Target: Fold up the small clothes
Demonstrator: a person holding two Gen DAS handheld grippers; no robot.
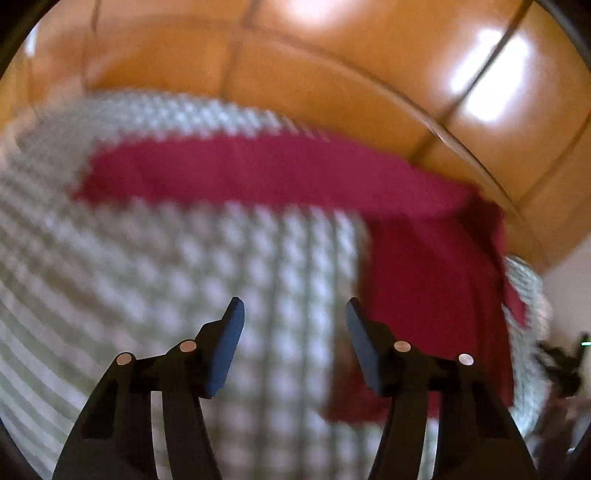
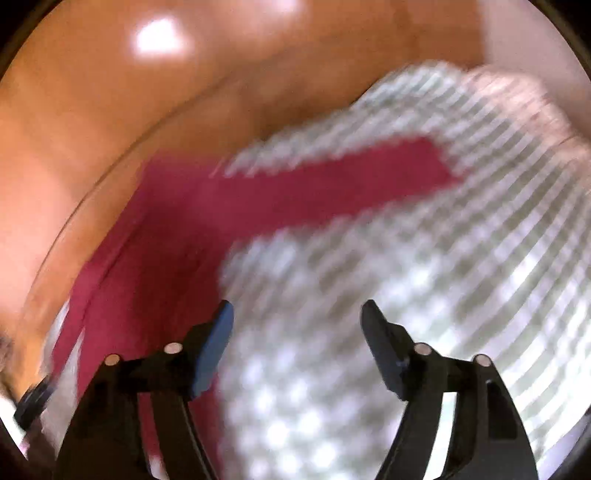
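Observation:
A dark red small garment (image 1: 424, 251) lies in an L shape on a grey-and-white checked cloth (image 1: 166, 258): one strip runs across the far side, another part runs down the right. My left gripper (image 1: 294, 314) is open and empty above the checked cloth, with the red garment just right of its right finger. In the right wrist view the red garment (image 2: 229, 206) lies to the left and ahead. My right gripper (image 2: 297, 317) is open and empty over the checked cloth (image 2: 406, 277); its left finger is at the garment's edge. Both views are blurred.
A glossy orange wooden headboard or panel (image 1: 332, 74) stands behind the cloth, also in the right wrist view (image 2: 110, 110). A dark object (image 1: 561, 365) sits at the far right edge. A pale wall (image 2: 524, 33) shows at the upper right.

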